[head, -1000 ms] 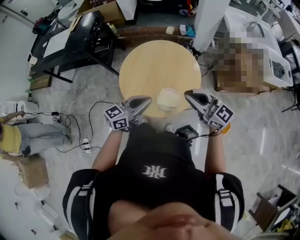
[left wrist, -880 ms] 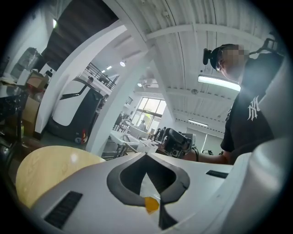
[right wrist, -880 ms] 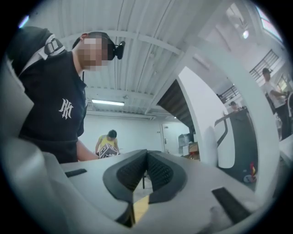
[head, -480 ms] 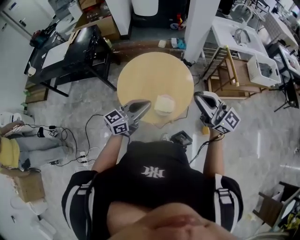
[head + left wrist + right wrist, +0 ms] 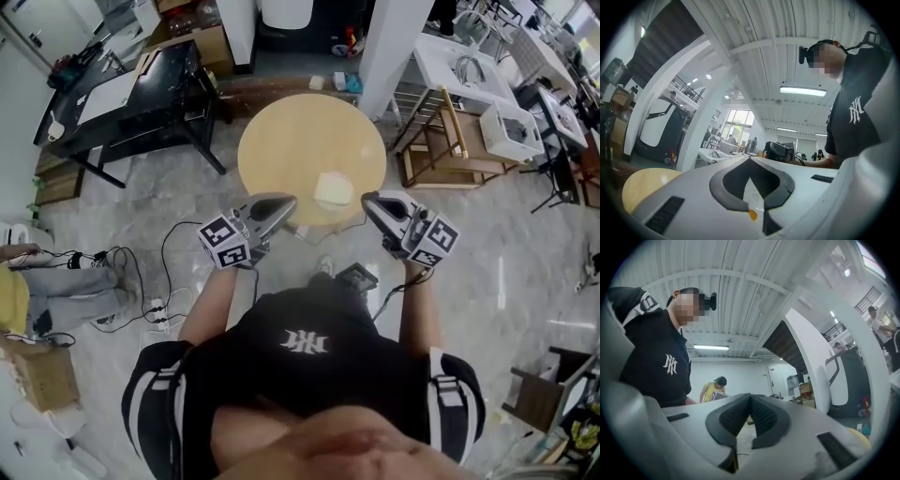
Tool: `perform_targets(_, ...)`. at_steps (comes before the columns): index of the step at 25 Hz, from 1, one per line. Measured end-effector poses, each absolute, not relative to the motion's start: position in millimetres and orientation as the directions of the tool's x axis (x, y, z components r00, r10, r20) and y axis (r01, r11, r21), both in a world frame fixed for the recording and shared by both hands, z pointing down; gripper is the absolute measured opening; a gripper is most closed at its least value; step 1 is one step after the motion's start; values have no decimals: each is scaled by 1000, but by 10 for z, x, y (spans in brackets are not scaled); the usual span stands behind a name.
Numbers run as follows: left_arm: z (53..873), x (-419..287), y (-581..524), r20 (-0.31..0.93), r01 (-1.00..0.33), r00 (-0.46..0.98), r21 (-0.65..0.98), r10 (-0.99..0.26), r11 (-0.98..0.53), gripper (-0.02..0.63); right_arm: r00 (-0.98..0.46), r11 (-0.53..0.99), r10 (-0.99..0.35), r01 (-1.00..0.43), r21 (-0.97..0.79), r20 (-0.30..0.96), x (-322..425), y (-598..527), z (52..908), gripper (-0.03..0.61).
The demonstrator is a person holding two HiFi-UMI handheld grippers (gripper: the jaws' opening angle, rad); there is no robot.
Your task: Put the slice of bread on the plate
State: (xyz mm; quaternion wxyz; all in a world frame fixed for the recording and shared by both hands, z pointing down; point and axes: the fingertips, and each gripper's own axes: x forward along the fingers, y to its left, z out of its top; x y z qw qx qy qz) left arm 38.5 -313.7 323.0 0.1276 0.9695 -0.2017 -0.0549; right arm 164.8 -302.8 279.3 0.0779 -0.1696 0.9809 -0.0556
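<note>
A pale slice of bread lies on what looks like a white plate near the near edge of the round wooden table. My left gripper hangs just off that edge, left of the bread, shut and empty. On the other side of the bread is my right gripper, also shut with nothing in it. In the left gripper view the jaws meet at their tips, and the table shows low left. The right gripper view shows shut jaws against the room.
A black desk stands at the back left and a white pillar behind the table. A wooden stand and white benches are on the right. Cables and a dark device lie on the floor.
Both grippers stayed shut and empty. The right one swung out to the right, then came back in beside the bread. The left one shifted slightly, and the head view moved.
</note>
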Motion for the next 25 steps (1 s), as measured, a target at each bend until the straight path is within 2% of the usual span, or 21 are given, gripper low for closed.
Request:
perform_targets(10, 3330, -54, -2303, -97, -357, 905, 356, -414, -863, 12, -925, 925, -363, -343, -163, -112, 1102, -2218, 2968, 5)
perform_targets(25, 3285, 346, -1917, -81, -296, 938, 321, -337, -900, 12, -933, 929, -353, -340, -150, -74, 1227, -1836, 2968, 4)
